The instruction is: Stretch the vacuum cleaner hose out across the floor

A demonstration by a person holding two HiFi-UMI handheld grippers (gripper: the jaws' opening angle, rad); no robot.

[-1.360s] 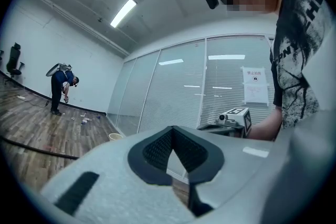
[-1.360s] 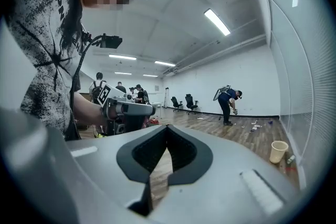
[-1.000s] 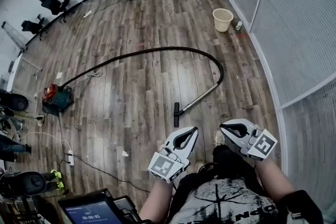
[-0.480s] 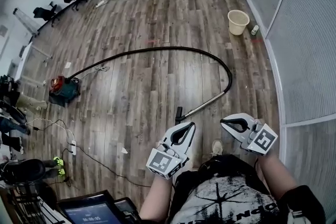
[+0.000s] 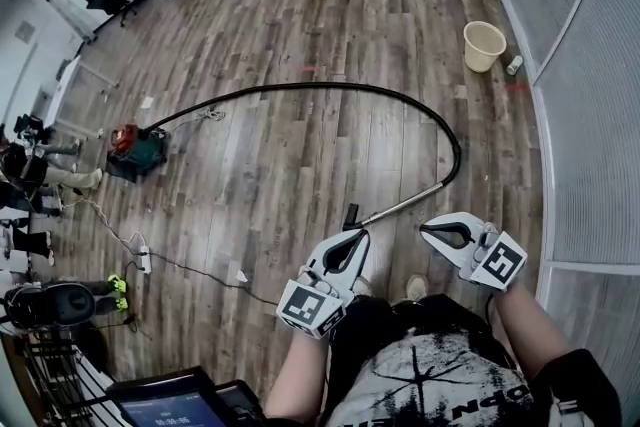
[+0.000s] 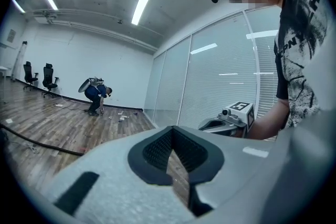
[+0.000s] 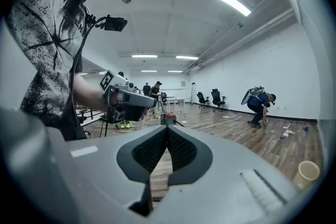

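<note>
Head view — L gripper [image 5: 358,235], R gripper [image 5: 427,231] both empty.
Jaws pressed together on each; vacuum hose [image 5: 300,88] curves over floor [image 5: 270,215] ahead — nozzle [image 5: 350,215] just beyond L gripper.

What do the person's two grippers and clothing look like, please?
Both the left gripper and the right gripper are pale grey, pointed shells lined with black ribbed pads. Each carries a white cube printed with black square markers. The person wears a short-sleeved T-shirt with black-and-white print.
</note>
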